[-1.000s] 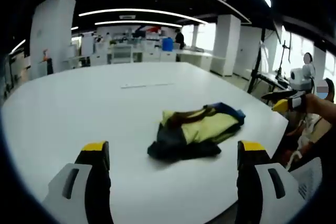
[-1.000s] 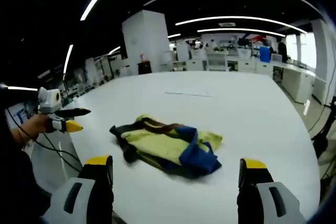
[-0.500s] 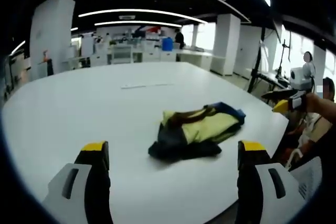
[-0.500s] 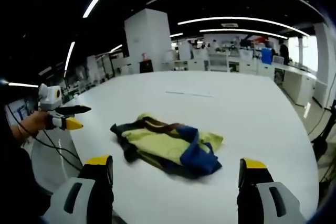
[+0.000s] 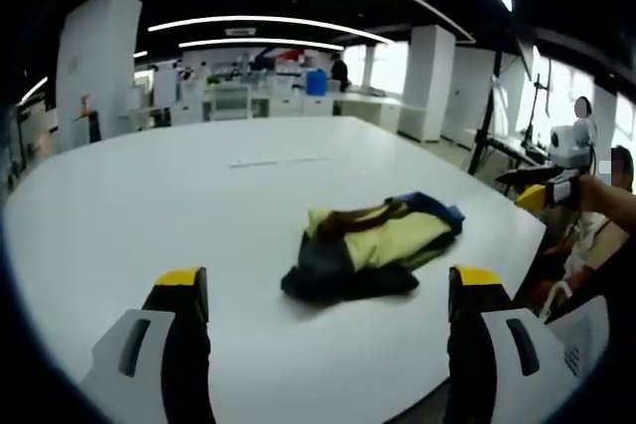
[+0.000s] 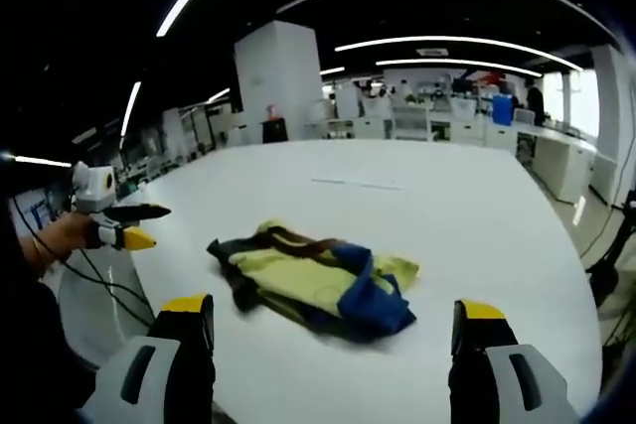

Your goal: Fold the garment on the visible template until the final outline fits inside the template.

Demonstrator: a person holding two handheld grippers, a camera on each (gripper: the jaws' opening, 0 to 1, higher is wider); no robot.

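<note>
A crumpled garment (image 5: 373, 248), yellow with dark and blue parts, lies in a heap on the white table (image 5: 149, 206). In the right gripper view the same garment (image 6: 313, 275) sits just beyond my jaws. My left gripper (image 5: 329, 285) is open, hovering short of the heap with nothing between its fingers. My right gripper (image 6: 334, 307) is open too and holds nothing. The right gripper (image 5: 542, 191) appears at the table's right edge, and the left gripper (image 6: 127, 226) at the left edge. A thin pale marking (image 5: 278, 160) lies farther back on the table.
The table's curved edge (image 6: 119, 345) runs close under both grippers. A person's hand (image 6: 60, 235) with a cable is at the left. White desks, pillars and equipment (image 5: 248, 96) stand far behind. A tripod stand (image 5: 487, 126) rises at the right.
The right gripper view has shifted very slightly. The garment and both grippers have stayed where they were.
</note>
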